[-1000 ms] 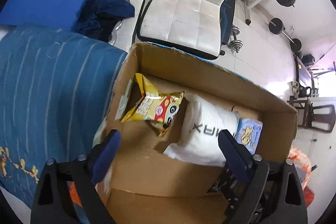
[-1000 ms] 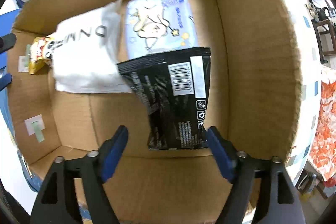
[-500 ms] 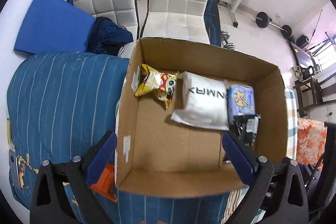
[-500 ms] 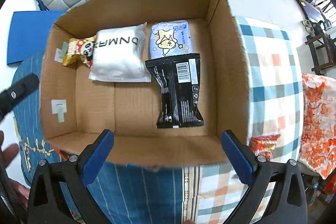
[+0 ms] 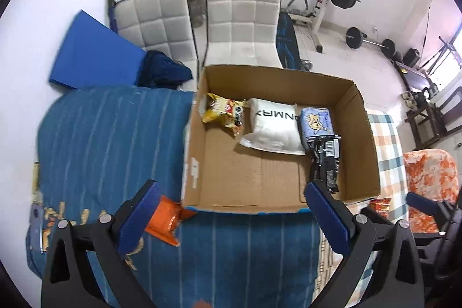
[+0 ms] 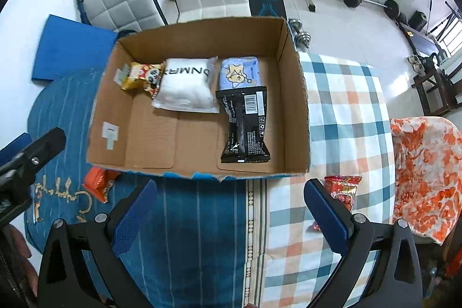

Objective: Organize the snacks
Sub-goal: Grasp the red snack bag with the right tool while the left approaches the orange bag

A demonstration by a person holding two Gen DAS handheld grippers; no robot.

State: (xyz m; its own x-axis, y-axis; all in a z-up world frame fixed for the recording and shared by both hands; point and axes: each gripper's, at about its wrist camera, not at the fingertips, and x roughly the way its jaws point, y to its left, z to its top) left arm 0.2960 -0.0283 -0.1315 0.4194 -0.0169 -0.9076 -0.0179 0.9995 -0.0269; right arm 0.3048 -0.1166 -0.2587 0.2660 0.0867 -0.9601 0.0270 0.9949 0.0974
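Both claws are spread wide with nothing in them: left gripper [image 5: 231, 210] and right gripper [image 6: 228, 210] hang above the cardboard box [image 6: 294, 94]. Inside: yellow pack [image 6: 141, 75], white bag [image 6: 186, 87], blue pack [image 6: 239, 72], black packet [image 6: 245, 126]. The orange packet [image 5: 166, 221] lies outside, seemingly touching the box's near corner.

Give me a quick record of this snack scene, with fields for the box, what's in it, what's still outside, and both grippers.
box: cardboard box, open top
inside: yellow packet, white packet, light blue packet, black packet
outside: orange packet, red packet
left gripper: open, empty
right gripper: open, empty
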